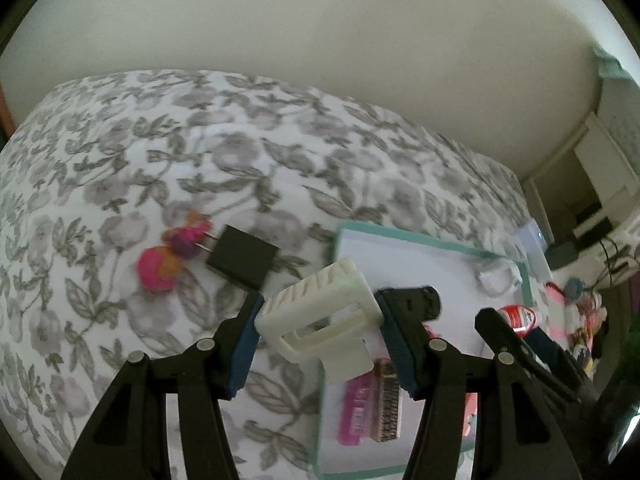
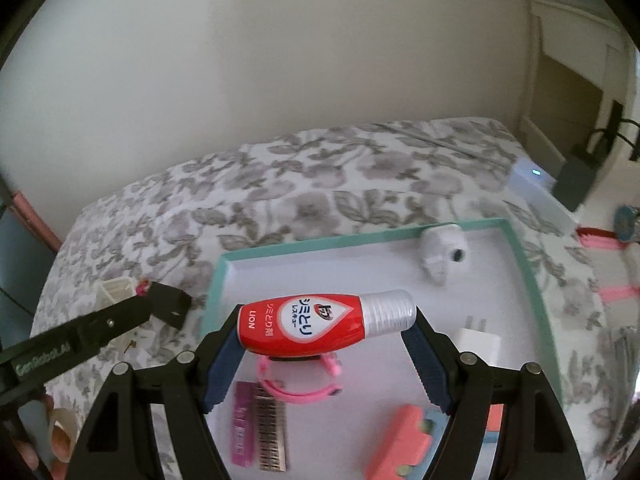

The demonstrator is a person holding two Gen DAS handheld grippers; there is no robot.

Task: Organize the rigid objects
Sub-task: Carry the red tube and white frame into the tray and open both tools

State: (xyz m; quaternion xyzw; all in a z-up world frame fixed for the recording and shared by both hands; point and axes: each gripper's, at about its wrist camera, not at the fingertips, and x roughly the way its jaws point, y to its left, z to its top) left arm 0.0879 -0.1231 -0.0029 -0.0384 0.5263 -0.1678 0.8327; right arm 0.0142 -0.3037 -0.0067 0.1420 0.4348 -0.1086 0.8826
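Note:
My left gripper (image 1: 320, 312) is shut on a cream plastic frame (image 1: 320, 300), held above the flowered bedspread at the left rim of a teal-edged white tray (image 1: 400, 235). On the bedspread to the left lie a black plug adapter (image 1: 242, 256) and a pink and orange toy (image 1: 176, 256). My right gripper (image 2: 324, 330) is shut on a red bottle (image 2: 304, 326) with a silver cap, held lengthwise over the tray (image 2: 360, 236). The left gripper (image 2: 160, 304) also shows at the left of the right wrist view, with the frame (image 2: 114, 288) partly hidden behind it.
In the tray lie a white skull figure (image 2: 444, 256), a white charger (image 2: 480, 344), a pink wristband (image 2: 300, 384), a pink comb (image 2: 244, 424) and a coral block (image 2: 400, 440). A white box (image 2: 536, 184) and pink items sit beyond the bed's right edge. A wall stands behind the bed.

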